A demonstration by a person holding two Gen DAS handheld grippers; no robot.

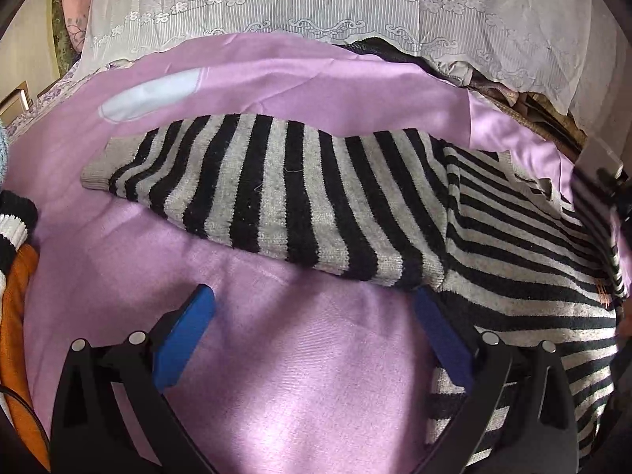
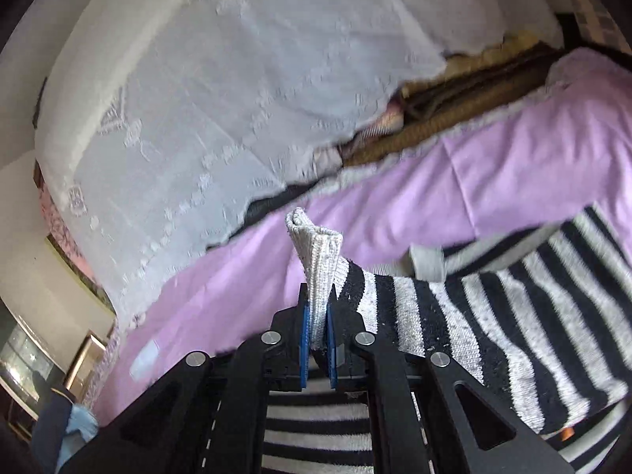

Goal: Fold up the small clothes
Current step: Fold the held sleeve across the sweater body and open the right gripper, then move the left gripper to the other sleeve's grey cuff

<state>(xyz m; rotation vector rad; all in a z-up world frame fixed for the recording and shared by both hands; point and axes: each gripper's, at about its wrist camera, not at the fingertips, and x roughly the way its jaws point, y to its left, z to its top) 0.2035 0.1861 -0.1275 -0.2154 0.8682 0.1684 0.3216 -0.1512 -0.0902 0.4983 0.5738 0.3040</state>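
Note:
A black-and-white striped knit sweater (image 1: 300,193) lies on a lilac sheet (image 1: 276,355), one sleeve stretched out to the left with its grey cuff at the end. My left gripper (image 1: 316,300) hovers open above the sheet just in front of the sleeve, nothing between its blue pads (image 1: 185,335). In the right wrist view my right gripper (image 2: 318,304) is shut on the sweater's other grey ribbed cuff (image 2: 318,260), which sticks up past the fingertips. That striped sleeve (image 2: 493,316) trails off to the right, lifted over the sweater.
A white lace curtain (image 1: 335,4) hangs behind the bed. An orange garment (image 1: 17,339) and a black-and-white knit piece (image 1: 15,221) lie at the left edge. Brown woven material (image 2: 454,114) shows beyond the sheet's far edge.

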